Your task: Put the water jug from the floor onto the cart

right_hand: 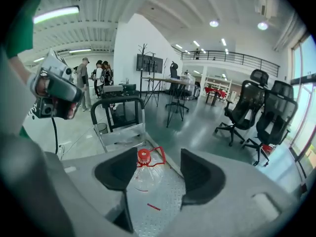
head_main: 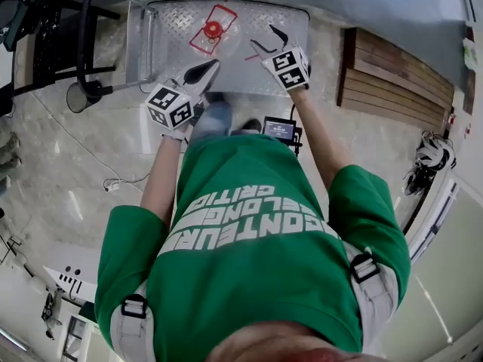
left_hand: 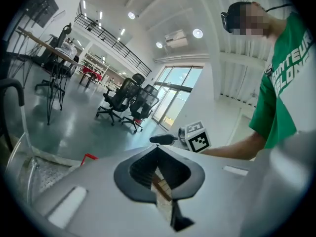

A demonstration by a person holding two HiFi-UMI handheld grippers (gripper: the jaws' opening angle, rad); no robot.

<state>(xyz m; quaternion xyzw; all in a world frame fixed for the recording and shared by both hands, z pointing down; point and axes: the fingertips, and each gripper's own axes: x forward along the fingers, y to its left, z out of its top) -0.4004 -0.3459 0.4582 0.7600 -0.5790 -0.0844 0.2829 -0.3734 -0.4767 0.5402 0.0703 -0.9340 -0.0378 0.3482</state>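
Observation:
The clear water jug (head_main: 213, 29) with a red cap and red handle stands on the metal deck of the cart (head_main: 170, 32). My right gripper (head_main: 268, 40) hovers above the deck just right of the jug, open and empty. In the right gripper view the jug (right_hand: 144, 172) shows on the cart's deck (right_hand: 168, 201) beyond the wide-apart jaws of the right gripper (right_hand: 158, 174). My left gripper (head_main: 210, 66) hangs over the cart's near edge, shut on nothing. In its own view the left gripper (left_hand: 159, 174) has its pads together, and the right gripper (left_hand: 165, 139) shows beyond.
The cart's black push handle (head_main: 87, 44) rises at the left. A round bin (head_main: 75, 96) and a white cable (head_main: 113, 185) are on the floor at left. Wooden boards (head_main: 392, 81) lie at right. Office chairs (right_hand: 247, 112) and standing people (right_hand: 98, 78) are farther off.

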